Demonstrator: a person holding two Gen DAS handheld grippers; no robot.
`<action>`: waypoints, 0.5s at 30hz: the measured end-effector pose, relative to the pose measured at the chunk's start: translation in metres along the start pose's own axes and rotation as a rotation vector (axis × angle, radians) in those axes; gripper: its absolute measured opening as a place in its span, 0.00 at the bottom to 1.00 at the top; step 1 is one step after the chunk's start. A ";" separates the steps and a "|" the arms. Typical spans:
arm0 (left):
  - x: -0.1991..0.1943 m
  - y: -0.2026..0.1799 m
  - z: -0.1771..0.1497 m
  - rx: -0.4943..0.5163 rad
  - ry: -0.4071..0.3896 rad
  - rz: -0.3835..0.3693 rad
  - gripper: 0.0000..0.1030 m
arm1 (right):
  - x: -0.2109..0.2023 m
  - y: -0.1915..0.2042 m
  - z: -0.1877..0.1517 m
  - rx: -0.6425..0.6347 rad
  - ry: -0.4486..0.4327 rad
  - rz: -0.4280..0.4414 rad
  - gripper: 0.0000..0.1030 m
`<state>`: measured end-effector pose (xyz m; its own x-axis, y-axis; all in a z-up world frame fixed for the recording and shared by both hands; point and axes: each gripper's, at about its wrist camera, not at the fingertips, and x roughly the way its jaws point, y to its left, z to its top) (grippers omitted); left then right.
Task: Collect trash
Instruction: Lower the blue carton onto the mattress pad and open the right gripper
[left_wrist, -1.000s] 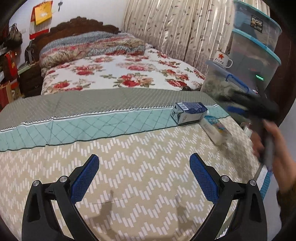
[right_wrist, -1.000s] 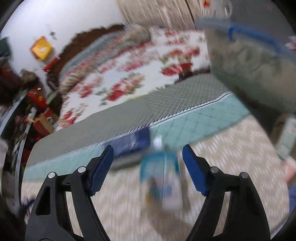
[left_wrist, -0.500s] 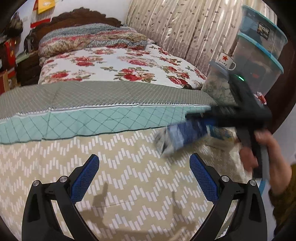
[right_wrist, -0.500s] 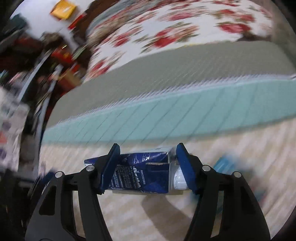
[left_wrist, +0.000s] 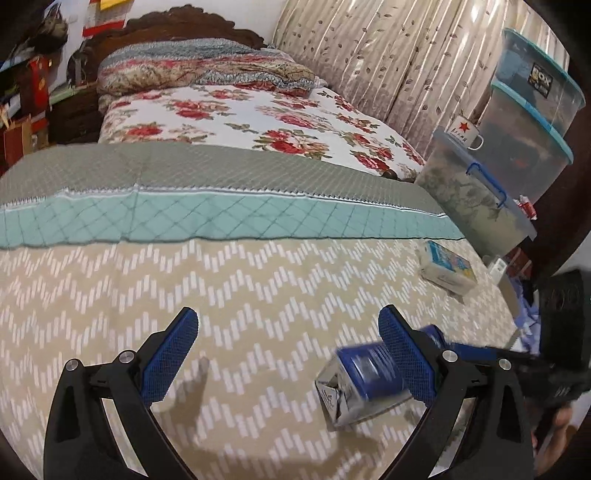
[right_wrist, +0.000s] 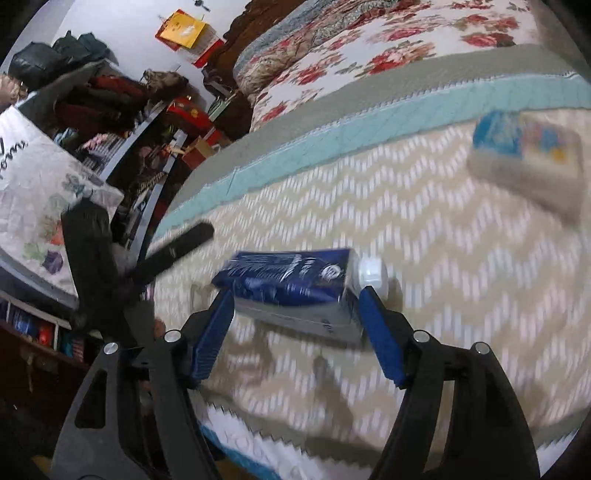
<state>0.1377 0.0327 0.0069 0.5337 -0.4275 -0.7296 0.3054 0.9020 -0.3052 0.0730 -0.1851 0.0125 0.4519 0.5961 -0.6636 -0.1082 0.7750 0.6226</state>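
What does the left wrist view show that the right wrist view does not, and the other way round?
Only the left wrist view: the curtain, the stacked plastic boxes, the white mug with a red star and the open, empty left tool.

Only the right wrist view: the cluttered shelves, the yellow wall ornament and the carton's white cap.

Both: the dark blue carton between the pads of the right tool, whose jaws are opening, the light blue carton lying apart, and the zigzag bedspread.
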 end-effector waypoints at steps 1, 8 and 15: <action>-0.002 0.001 -0.003 -0.007 0.007 -0.014 0.92 | -0.003 0.001 -0.005 -0.014 -0.015 -0.013 0.69; -0.021 0.006 -0.031 -0.043 0.079 -0.152 0.92 | -0.012 -0.024 0.002 0.061 -0.103 -0.037 0.69; -0.026 -0.027 -0.057 0.104 0.135 -0.175 0.88 | 0.006 -0.035 0.002 0.109 -0.071 -0.009 0.50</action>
<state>0.0700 0.0227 -0.0005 0.3577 -0.5590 -0.7481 0.4672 0.8007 -0.3749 0.0814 -0.2089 -0.0122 0.5147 0.5695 -0.6408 -0.0086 0.7508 0.6604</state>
